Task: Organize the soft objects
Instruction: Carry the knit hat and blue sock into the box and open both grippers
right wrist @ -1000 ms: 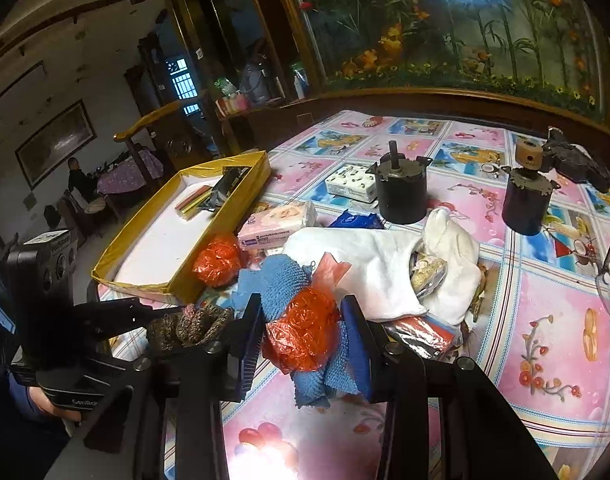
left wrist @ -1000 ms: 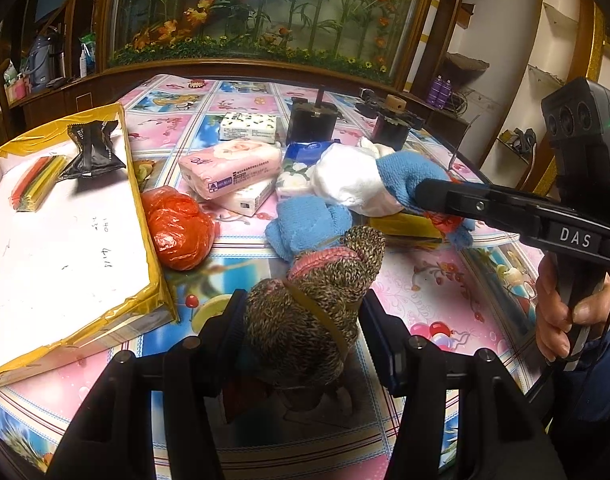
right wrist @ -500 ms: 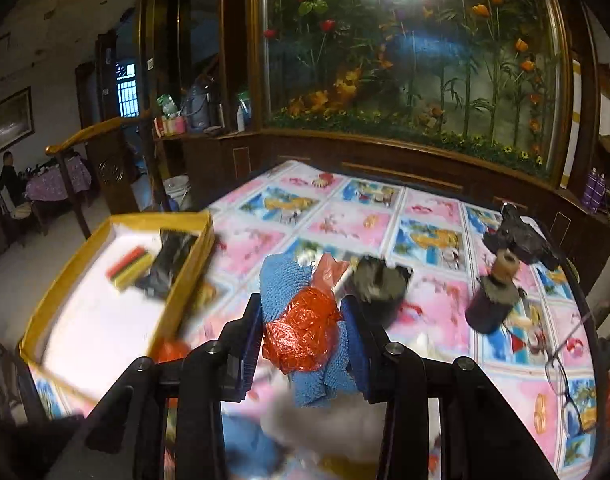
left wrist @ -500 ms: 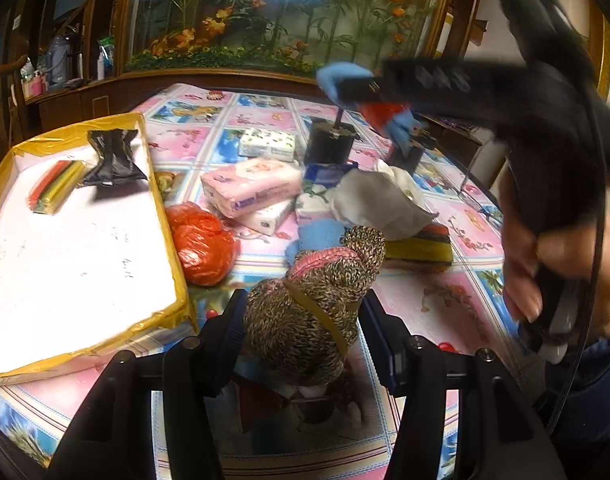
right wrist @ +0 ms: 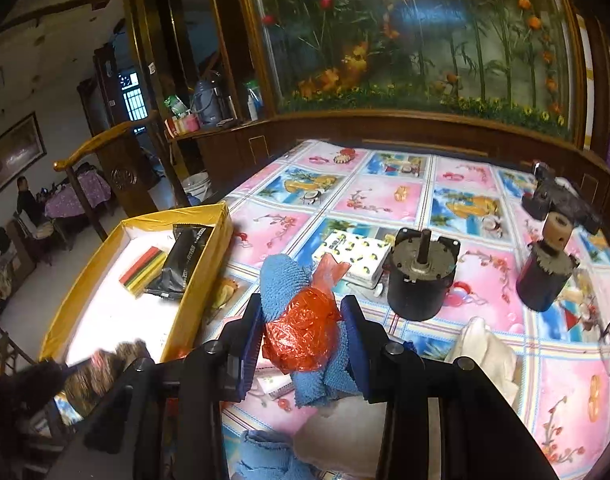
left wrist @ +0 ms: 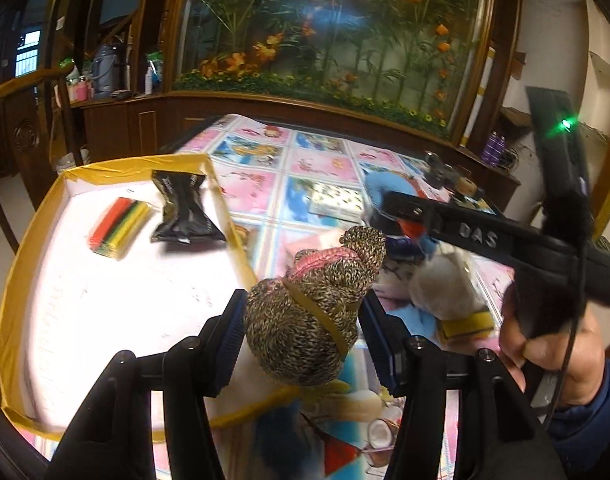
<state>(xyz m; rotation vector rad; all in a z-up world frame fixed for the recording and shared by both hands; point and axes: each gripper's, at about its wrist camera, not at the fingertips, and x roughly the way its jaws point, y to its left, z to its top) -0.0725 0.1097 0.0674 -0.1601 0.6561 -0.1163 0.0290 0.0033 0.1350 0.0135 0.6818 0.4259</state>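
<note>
**Both my grippers hold soft bundles above the table**

My left gripper (left wrist: 301, 332) is clamped on the speckled knit bundle (left wrist: 313, 300), held over the right edge of the yellow-rimmed box (left wrist: 9, 272). My right gripper (right wrist: 303, 344) squeezes an orange plastic bag (right wrist: 301, 336) together with a blue knit cloth (right wrist: 283, 280), above the patterned tablecloth (right wrist: 385, 196). A black packet (left wrist: 185, 210) and striped strips (left wrist: 119, 222) lie inside the box.

Box (right wrist: 209, 280) left on table (right wrist: 385, 196), pouch (right wrist: 185, 264) and sticks (right wrist: 143, 268) inside; two motors (right wrist: 421, 280) right.
</note>
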